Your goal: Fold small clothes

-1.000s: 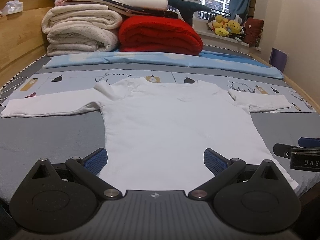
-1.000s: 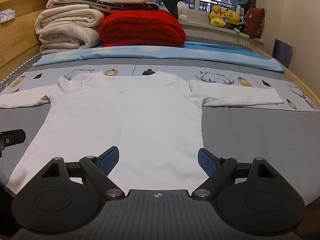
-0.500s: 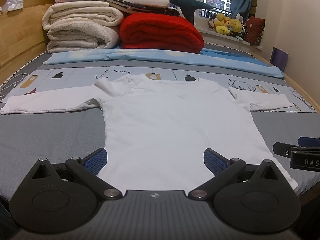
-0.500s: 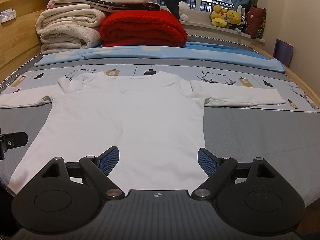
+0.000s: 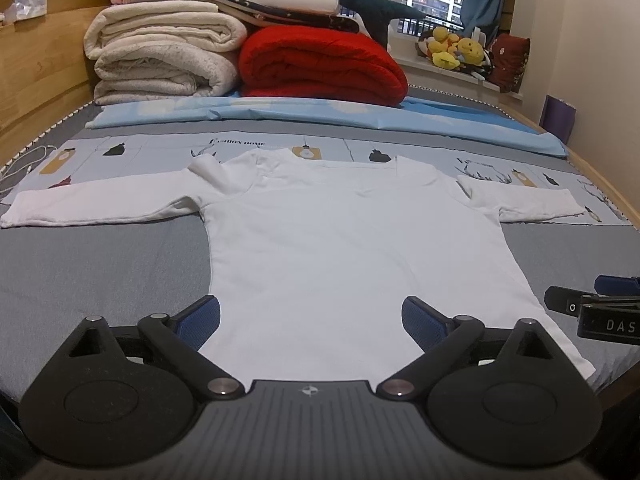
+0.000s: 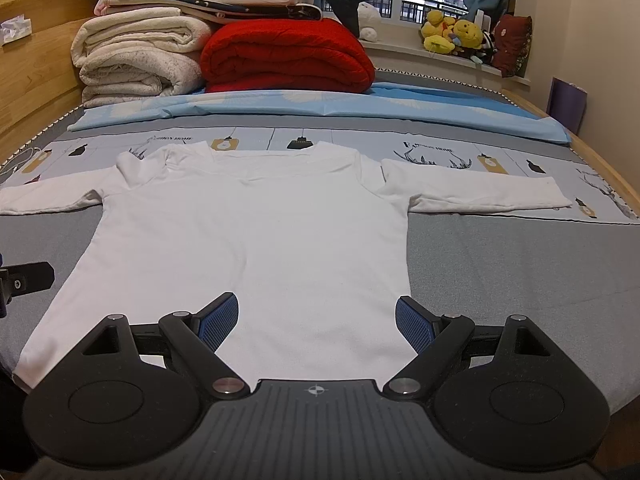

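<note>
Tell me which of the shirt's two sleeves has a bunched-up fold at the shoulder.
The left sleeve: fabric bunches at its shoulder, while the right sleeve lies flat.

left tool (image 5: 311,318): edged slightly forward over shirt (image 5: 352,240) hem | right tool (image 6: 316,320): crept slightly forward | shirt: sits marginally lower in both views
</note>
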`<action>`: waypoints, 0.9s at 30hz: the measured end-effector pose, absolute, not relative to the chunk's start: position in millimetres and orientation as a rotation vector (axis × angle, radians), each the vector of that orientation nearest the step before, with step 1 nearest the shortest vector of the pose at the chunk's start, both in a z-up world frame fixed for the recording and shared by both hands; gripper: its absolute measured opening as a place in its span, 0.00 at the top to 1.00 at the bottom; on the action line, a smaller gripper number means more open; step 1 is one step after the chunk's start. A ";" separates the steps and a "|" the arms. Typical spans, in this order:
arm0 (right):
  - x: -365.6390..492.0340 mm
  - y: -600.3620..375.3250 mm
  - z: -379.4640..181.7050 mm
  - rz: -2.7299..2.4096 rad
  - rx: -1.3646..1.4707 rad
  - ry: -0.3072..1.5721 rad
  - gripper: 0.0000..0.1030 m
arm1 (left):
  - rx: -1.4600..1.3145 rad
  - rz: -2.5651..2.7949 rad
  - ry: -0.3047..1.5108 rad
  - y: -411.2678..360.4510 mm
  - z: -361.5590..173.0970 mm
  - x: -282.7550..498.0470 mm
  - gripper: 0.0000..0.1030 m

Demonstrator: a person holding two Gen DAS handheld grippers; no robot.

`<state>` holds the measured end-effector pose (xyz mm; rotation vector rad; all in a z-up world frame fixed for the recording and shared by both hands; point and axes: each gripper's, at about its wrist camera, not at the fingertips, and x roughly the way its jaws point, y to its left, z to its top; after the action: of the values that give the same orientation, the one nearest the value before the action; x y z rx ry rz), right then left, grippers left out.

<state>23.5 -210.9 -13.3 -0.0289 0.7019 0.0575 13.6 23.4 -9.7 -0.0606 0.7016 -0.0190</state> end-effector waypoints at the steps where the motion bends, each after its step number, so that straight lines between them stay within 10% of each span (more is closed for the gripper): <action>1: 23.4 -211.4 -13.5 0.057 -0.029 0.703 0.16 | -0.061 -0.018 0.703 23.6 -10.1 13.7 0.09; 11: 29.4 -216.4 -14.3 0.044 -0.010 0.714 0.26 | -0.062 -0.033 0.744 43.3 -12.9 28.1 0.60; 14: 36.1 -231.2 -15.8 0.018 0.026 0.721 0.44 | -0.037 -0.023 0.769 66.1 -14.4 44.6 0.60; 27: 69.5 -325.1 -85.1 -0.253 0.267 1.071 0.46 | -0.284 0.100 1.187 148.7 -99.4 56.6 0.60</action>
<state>69.5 -325.1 -85.1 0.2674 1.0708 -0.2534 56.6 148.7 -99.4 -0.2840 1.1870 0.0999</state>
